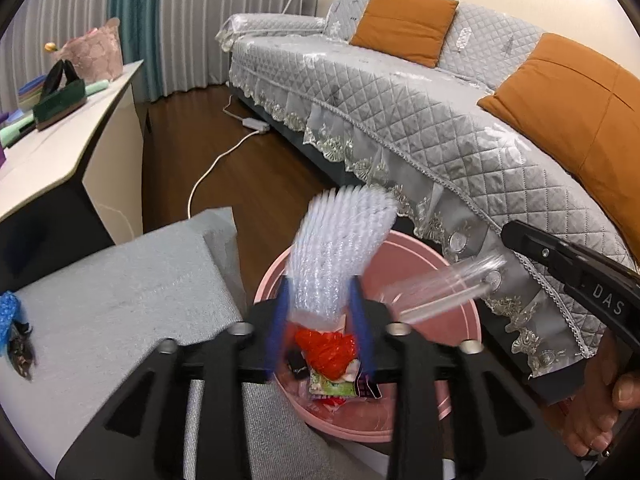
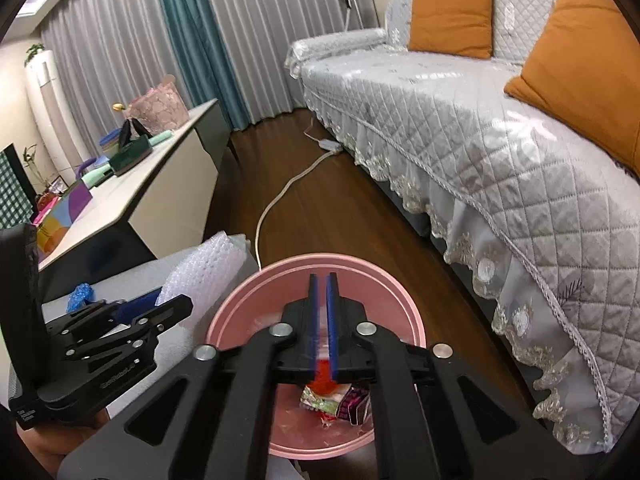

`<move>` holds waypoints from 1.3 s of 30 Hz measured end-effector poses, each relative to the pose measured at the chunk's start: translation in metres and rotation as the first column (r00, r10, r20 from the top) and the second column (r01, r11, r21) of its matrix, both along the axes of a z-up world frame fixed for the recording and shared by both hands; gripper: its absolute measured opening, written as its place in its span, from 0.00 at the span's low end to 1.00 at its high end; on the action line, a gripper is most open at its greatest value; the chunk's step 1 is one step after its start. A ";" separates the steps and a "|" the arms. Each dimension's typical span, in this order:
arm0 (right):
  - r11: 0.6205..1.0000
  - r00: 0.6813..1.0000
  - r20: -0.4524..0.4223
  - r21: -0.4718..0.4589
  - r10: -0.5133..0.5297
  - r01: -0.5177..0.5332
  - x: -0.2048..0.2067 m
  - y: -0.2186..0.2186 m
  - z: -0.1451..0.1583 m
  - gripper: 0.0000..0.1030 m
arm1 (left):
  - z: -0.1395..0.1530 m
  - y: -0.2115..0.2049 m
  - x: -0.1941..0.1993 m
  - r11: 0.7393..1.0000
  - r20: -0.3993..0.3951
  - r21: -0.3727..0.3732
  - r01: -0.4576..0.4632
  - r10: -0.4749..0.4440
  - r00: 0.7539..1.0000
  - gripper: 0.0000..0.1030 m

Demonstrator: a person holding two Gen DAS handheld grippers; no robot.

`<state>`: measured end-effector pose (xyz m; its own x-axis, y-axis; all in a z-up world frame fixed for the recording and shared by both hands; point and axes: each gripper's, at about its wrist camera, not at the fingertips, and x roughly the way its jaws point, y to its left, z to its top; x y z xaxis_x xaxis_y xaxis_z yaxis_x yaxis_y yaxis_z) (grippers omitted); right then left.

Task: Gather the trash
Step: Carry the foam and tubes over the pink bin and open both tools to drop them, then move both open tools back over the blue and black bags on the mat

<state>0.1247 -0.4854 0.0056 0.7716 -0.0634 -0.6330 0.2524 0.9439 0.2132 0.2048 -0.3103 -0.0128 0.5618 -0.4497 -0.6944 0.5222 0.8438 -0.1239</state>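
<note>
My left gripper (image 1: pixel 320 292) is shut on a sheet of white bubble wrap (image 1: pixel 340 240) and holds it over the pink bin (image 1: pixel 460 312); the wrap also shows in the right wrist view (image 2: pixel 204 272). The bin (image 2: pixel 240 300) holds a red plastic bag (image 1: pixel 328 350) and snack wrappers (image 2: pixel 340 400). My right gripper (image 2: pixel 324 280) is over the bin with its blue pads nearly together and nothing seen between them. From the left wrist view its black body (image 1: pixel 580 276) enters at right, with a blurred clear plastic piece (image 1: pixel 444 284) beside it. A blue scrap (image 1: pixel 10 316) lies on the grey ottoman (image 1: pixel 120 300).
A grey quilted sofa (image 2: pixel 460 120) with orange cushions (image 2: pixel 450 16) runs along the right. A white cable (image 2: pixel 288 188) lies on the wood floor. A white table (image 2: pixel 132 200) with bags and boxes stands at left.
</note>
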 end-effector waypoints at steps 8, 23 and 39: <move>1.000 1.000 -0.003 0.000 -0.023 0.023 -0.002 0.002 0.002 0.44 | 0.008 0.032 -0.017 0.999 0.011 -0.021 -0.040 0.041 0.999 0.36; 0.995 0.992 0.078 0.001 0.097 -0.098 -0.020 0.075 0.034 0.44 | 0.045 0.163 -0.072 0.983 0.111 -0.018 -0.183 0.183 0.977 0.36; 0.950 0.944 0.114 0.020 0.308 -0.312 0.009 0.197 0.041 0.33 | 0.049 0.319 -0.083 0.880 0.164 -0.071 -0.469 0.474 0.865 0.36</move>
